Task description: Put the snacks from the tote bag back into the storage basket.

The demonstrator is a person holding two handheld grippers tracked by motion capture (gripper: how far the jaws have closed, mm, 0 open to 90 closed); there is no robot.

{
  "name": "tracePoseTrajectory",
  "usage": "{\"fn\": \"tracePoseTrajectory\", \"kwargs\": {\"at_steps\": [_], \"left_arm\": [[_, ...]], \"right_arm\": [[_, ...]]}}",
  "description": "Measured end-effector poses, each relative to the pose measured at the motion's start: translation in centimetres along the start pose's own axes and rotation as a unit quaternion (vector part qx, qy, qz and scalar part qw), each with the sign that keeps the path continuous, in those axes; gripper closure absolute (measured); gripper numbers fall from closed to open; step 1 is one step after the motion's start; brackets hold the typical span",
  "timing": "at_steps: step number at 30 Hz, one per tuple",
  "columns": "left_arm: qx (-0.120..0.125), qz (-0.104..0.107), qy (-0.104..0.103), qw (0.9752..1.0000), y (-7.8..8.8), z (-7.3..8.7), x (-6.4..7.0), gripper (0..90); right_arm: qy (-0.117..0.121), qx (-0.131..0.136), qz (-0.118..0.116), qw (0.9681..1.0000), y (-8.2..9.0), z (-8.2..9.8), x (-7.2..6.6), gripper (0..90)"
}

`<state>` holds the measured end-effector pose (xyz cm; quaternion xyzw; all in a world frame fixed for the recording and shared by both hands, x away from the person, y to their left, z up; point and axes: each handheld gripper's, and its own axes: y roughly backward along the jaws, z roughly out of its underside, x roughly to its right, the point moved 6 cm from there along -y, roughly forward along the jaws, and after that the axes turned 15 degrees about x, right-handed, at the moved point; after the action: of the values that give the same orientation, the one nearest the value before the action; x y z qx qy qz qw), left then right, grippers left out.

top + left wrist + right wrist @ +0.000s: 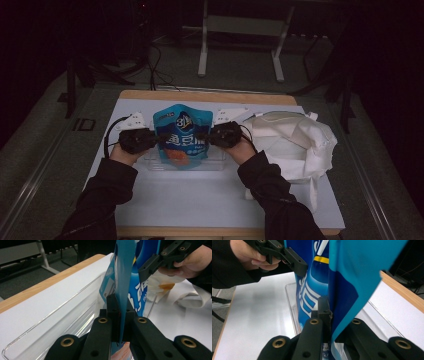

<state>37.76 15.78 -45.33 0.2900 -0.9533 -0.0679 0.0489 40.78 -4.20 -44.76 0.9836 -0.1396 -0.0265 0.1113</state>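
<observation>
One blue pouch, upright, held over the one clear tray at the middle of my tabletop; its lower end sits inside the tray walls. I hold it from both sides. My left claw is clamped on the pouch's left edge; in the left gripper view the blue film runs straight between the pads. My right claw is clamped on the right edge, the film pinched the same way in the right gripper view.

Surroundings: one white cloth bag, crumpled, lying just right of the tray and near my right hand; it crowds that side. Two cables, one trailing from each claw; the left one loops over the tabletop. One metal stand on the floor beyond the far edge, well apart.

Count: two claws, one pouch, one tray, one bag.
</observation>
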Motion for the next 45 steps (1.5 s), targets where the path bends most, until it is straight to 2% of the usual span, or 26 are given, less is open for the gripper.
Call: {"fn": "tracePoseTrajectory", "kwargs": {"at_steps": [9,11,13,15,16,17,18,22,23,25,26,27,31,32,37,39,44,45], "left_arm": [[0.000,-0.006,0.002,1.0000,-0.1,-0.1,0.0,87.7],[-0.004,-0.006,-0.005,1.0000,-0.1,-0.2,0.2,86.5],[-0.005,-0.011,-0.005,0.9999,-0.1,-0.2,0.3,79.2],[-0.004,-0.014,-0.005,0.9999,-0.1,-0.3,0.3,75.5],[-0.004,-0.014,-0.005,0.9999,-0.1,-0.3,0.3,70.0],[-0.004,-0.016,-0.003,0.9999,-0.1,-0.3,0.3,67.3],[-0.007,-0.017,-0.006,0.9998,0.0,-0.4,0.3,67.1],[0.003,-0.022,-0.004,0.9997,0.2,-0.8,0.6,49.5],[0.003,-0.028,0.000,0.9996,0.2,-0.9,0.6,43.0],[-0.003,-0.018,0.011,0.9998,0.2,-0.9,0.8,23.8],[-0.006,-0.026,0.011,0.9996,0.2,-0.9,0.8,16.4],[-0.008,-0.025,0.010,0.9996,0.2,-0.8,0.8,15.9],[-0.009,-0.024,0.020,0.9995,0.4,-0.6,0.9,1.8],[-0.002,-0.032,0.025,0.9992,0.7,-0.7,0.9,1.8],[0.002,-0.045,0.026,0.9987,1.3,-0.7,1.2,1.8],[0.003,-0.042,0.027,0.9987,1.4,-0.7,1.3,1.8],[-0.012,-0.070,0.020,0.9973,1.9,0.0,2.0,1.8],[-0.017,-0.071,0.018,0.9972,2.0,0.3,2.2,1.8]], "right_arm": [[-0.002,-0.001,0.006,1.0000,0.0,-0.2,0.3,82.7],[-0.002,0.002,0.012,0.9999,0.0,-0.3,0.4,76.9],[0.001,0.001,0.015,0.9999,0.1,-0.4,0.5,72.9],[-0.002,0.004,0.018,0.9998,0.2,-0.7,0.5,63.1],[-0.002,0.004,0.018,0.9998,0.2,-0.7,0.5,63.1],[0.001,0.005,0.025,0.9997,0.3,-1.0,0.5,54.2],[0.003,0.008,0.029,0.9995,0.4,-1.2,0.5,50.1],[0.017,0.009,0.044,0.9988,0.9,-1.6,0.4,46.0],[0.015,0.012,0.043,0.9989,1.0,-1.7,0.4,44.3],[0.014,0.016,0.047,0.9987,1.3,-1.9,0.4,39.0],[0.010,0.020,0.045,0.9987,1.4,-1.9,0.3,35.8],[0.006,0.023,0.043,0.9988,1.5,-2.0,0.3,32.8],[0.000,0.023,0.035,0.9991,1.8,-2.0,0.0,16.9],[-0.005,0.025,0.030,0.9992,1.8,-2.1,-0.1,13.1],[-0.006,0.030,0.035,0.9989,2.5,-2.2,-0.1,13.7],[-0.003,0.027,0.040,0.9988,2.7,-2.2,0.0,13.7],[0.002,0.022,0.051,0.9984,3.8,-2.0,-0.1,13.8],[0.006,0.021,0.053,0.9984,4.0,-2.0,-0.2,13.8]]}}
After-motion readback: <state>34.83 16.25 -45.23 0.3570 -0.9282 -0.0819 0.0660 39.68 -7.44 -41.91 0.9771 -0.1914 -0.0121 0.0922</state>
